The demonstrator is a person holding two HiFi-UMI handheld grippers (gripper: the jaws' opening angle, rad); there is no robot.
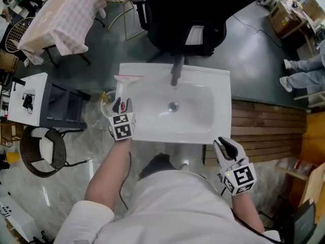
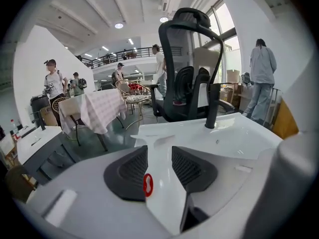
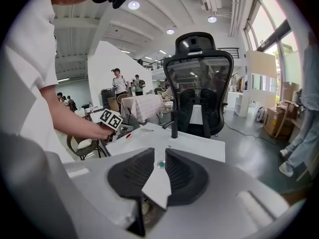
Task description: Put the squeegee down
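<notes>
Squeegee [image 1: 124,89] lies flat on the sink's [image 1: 223,85] left rim, left gripper [image 1: 122,105] fingers spread wide around its handle without pinching, so back straight off without nudging it, right gripper [image 1: 226,145] slightly parted and empty.

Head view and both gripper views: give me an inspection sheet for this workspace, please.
Surface: white sink, black tap at its back.
Job's things: squeegee lying on the sink's left rim, blade away from the person.
Clutter: nothing seen on the sink.
Grippers: left gripper open, squeegee handle between its jaws; right gripper by the front right corner, jaws slightly apart, empty.
Cables: thin lead under the left arm.
Surroundings: office chair, clothed table, bystanders.
</notes>
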